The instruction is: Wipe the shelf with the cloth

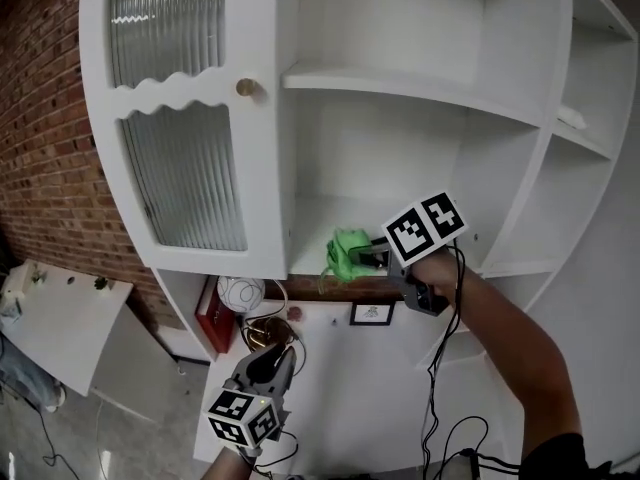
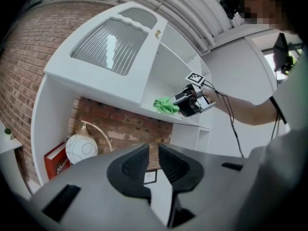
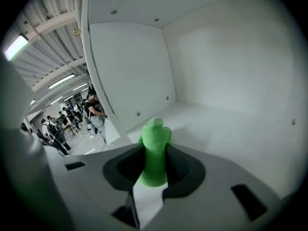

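From the head view, the right gripper (image 1: 368, 258) reaches in at the front edge of the middle shelf (image 1: 330, 223) of a white cabinet. The green cloth (image 1: 347, 253) is bunched at its tip, near the shelf's left end and just beside the ribbed-glass door (image 1: 185, 173). The left gripper (image 1: 268, 368) hangs low, well apart from the shelf. In the left gripper view, its 2 jaws are drawn almost together with only a slit between them and nothing held; the cloth shows far off on the shelf's front edge. In the right gripper view, the jaws are clamped on the cloth, which stands up between them as a narrow wad over the bare white board. The likely trouble is that so small a wad covers little with each pass, so the back corners could be missed. A hard drag could also pull it from the pinch, or the gripper body could knock the door edge. Whether the cloth presses on the board or hovers above it cannot be told. The shelf's left end lies hidden behind the door, and the arm covers part of the front edge.
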### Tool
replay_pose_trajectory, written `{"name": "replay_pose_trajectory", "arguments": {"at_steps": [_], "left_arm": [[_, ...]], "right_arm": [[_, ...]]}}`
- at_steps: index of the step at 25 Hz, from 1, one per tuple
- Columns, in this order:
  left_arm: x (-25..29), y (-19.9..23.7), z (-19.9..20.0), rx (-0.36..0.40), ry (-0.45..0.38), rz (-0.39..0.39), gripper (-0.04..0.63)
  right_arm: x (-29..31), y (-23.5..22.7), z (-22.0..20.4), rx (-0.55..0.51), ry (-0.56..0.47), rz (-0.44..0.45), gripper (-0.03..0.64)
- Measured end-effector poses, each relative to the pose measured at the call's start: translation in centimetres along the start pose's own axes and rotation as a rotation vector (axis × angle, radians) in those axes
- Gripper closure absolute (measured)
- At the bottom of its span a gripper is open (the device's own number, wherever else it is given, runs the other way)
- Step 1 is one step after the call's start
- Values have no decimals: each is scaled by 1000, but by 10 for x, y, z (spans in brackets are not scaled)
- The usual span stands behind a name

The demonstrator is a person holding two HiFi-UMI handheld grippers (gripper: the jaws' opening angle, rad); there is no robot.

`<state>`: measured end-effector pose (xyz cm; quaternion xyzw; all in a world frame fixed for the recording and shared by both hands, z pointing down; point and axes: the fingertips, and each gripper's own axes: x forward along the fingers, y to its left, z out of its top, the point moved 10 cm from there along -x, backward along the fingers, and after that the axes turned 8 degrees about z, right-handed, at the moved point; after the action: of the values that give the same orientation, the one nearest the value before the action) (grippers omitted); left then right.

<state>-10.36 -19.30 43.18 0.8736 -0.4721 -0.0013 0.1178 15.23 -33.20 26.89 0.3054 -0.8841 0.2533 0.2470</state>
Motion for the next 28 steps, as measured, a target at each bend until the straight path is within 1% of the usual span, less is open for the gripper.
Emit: {"name": "replay_pose_trajectory", "arguments": {"at_steps": [9, 15, 20, 28], "left_arm": [[29, -27, 0, 14, 16, -117, 534], [46, -45, -3, 22, 32, -188, 534], [55, -56, -7, 28, 45, -225, 534], [65, -66, -10, 38, 63, -269, 534]], "right_arm": [[-54, -28, -30, 46, -7, -149, 515], [-90, -45, -51, 63, -7, -269, 515], [-112, -53, -65, 49, 1, -369, 515], [-136, -60, -84, 51, -9, -466, 515]]}}
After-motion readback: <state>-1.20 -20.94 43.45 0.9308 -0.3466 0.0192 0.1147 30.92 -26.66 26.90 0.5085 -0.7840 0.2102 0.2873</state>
